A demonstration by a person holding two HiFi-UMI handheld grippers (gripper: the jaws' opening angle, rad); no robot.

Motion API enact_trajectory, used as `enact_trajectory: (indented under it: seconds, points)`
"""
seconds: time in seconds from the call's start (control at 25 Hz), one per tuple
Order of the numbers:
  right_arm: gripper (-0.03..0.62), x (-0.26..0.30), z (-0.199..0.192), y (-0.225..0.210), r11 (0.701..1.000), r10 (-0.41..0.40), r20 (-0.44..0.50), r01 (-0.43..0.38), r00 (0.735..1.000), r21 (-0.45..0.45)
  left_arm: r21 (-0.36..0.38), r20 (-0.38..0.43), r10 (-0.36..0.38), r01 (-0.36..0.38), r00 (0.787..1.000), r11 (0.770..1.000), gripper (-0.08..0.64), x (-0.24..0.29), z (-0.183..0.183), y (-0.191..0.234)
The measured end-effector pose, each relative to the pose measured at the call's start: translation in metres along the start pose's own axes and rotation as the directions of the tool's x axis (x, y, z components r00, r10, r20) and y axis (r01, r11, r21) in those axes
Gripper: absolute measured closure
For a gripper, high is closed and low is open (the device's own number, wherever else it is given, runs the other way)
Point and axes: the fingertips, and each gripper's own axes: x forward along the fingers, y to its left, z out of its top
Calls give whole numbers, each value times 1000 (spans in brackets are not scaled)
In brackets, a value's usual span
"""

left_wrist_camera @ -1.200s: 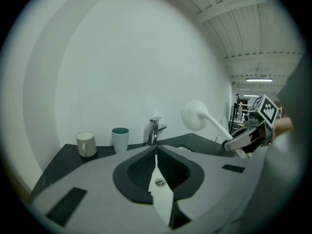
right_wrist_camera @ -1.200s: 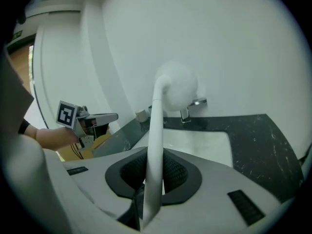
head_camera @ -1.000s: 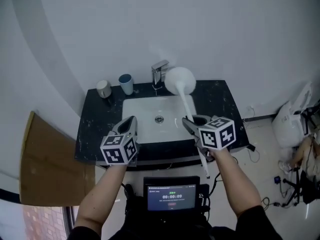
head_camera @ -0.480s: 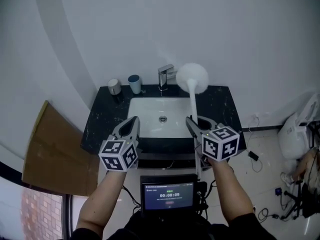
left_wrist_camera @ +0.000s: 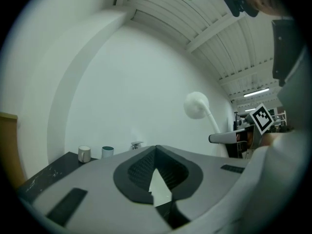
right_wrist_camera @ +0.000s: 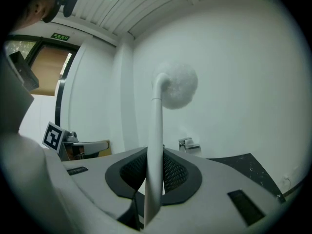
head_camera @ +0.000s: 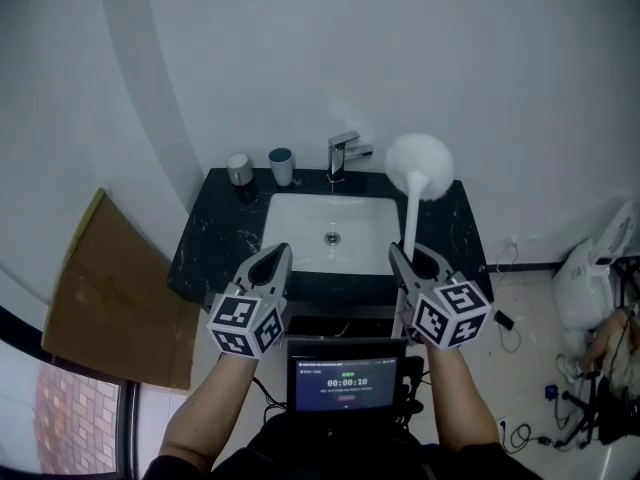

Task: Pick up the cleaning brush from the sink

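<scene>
— Clamping the white handle of the cleaning brush (right_wrist_camera: 155, 123), both pads of the right gripper (right_wrist_camera: 155, 152) drawn in narrow against it. Runs straight up out of the gap.

— And the fluffy end?

— Stands high above the jaws, round and white, against the bare wall (head_camera: 400, 58). Seen from the head view, lifted clear of the sink (head_camera: 300, 230), upright, showing above the right back part of the black countertop (head_camera: 212, 240) and just right of the faucet (head_camera: 343, 154).

— Left gripper (left_wrist_camera: 156, 148)?

— Pinched together at the tips, holding nothing. Shows only a pale sliver of background through the lower gap between the pads. Held level in front of the countertop's near edge, well apart from the brush and about level with the right one.

— Anything else out there?

— Lined up along the back left of the countertop: a white cup (head_camera: 238, 169) and a blue cup (head_camera: 281, 166), side by side, left of the faucet. Below both grippers, a small lit screen (head_camera: 345, 382). Leaning at the far left, beside the counter, a sheet of brown cardboard (head_camera: 100, 303).
</scene>
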Motion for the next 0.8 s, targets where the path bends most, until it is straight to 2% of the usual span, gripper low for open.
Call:
enact_trajectory:
  seconds: [0.12,0.2,0.44,0.8]
  points:
    - [561,-6,1,8,1000,2,33,-2,999,-1,56,26,-48,46,999,997,560,-6,3,-12]
    - [561,-7,2,10,1000,-8,47,8,999,-5,79,44,-47,43,998,996,560,-7,9,-14]
    - [561,-10,2,9,999,-46,70,45,997,7,53,59,-49,46,997,998,560,-8,8,-17]
    - [563,-18,-4,10,998,-54,58,53,997,17,29,51,-30,28,998,999,560,-13,1,-13]
